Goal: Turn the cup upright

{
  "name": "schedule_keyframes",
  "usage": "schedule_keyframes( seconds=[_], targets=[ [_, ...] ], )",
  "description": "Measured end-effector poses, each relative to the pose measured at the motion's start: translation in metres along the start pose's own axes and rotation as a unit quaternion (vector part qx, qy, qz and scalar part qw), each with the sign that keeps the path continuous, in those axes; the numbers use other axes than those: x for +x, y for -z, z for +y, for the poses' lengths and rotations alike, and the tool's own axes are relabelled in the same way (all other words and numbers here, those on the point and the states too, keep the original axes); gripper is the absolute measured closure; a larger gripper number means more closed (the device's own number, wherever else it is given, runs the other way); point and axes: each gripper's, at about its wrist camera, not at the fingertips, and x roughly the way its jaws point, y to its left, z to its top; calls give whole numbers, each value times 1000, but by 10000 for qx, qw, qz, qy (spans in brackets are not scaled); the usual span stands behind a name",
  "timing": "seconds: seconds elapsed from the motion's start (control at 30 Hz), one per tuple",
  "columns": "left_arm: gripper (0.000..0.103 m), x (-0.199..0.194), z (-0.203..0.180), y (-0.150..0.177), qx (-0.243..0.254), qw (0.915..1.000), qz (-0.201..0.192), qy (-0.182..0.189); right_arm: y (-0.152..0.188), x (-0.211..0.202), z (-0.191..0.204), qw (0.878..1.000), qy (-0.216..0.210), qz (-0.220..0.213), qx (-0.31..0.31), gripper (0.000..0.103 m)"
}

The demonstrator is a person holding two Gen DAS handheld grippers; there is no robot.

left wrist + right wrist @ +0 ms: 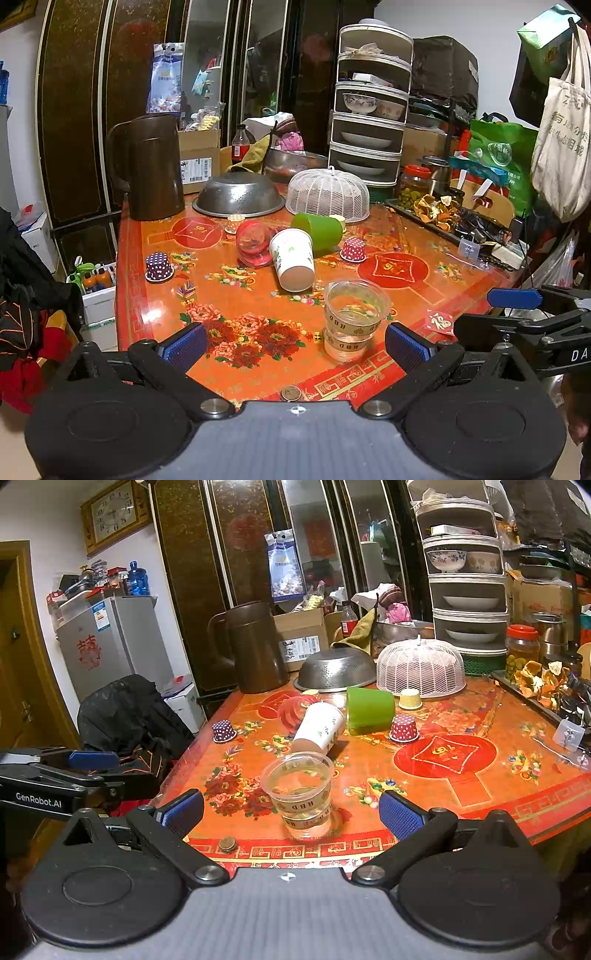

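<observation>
A clear plastic cup (352, 319) stands upright on the orange table (461, 295), close in front of both grippers; it also shows in the right wrist view (301, 794). Behind it three cups lie on their sides: a white paper cup (293, 258) (319, 728), a green cup (319, 230) (369, 710) and a clear red cup (253, 243) (291, 710). My left gripper (295, 347) is open and empty at the table's near edge. My right gripper (291, 818) is open and empty, with the clear cup just beyond its fingertips.
Small dotted cupcake liners (159, 266) (352, 250) sit upside down around the cups. A brown jug (147, 166), a steel colander (238, 195), a white mesh food cover (328, 194) and a tiered dish rack (369, 110) stand at the back. A tray of peels (439, 210) lies right.
</observation>
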Motion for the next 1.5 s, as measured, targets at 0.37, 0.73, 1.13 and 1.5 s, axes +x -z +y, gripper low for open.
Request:
schedule_keyframes(
  seconds=[0.37,0.73,1.13,1.5],
  targets=[
    [0,2,1,1,3,10000,17,-4,-1,0,1,10000,0,-15,-5,1],
    [0,4,1,3,3,10000,42,-3,-1,0,0,10000,-33,-38,-10,1],
    [0,4,1,2,2,10000,39,1,0,0,1,10000,-68,-52,-19,1],
    [0,6,0,2,13,10000,70,54,2,-1,2,9999,-147,-74,-25,1]
  ],
)
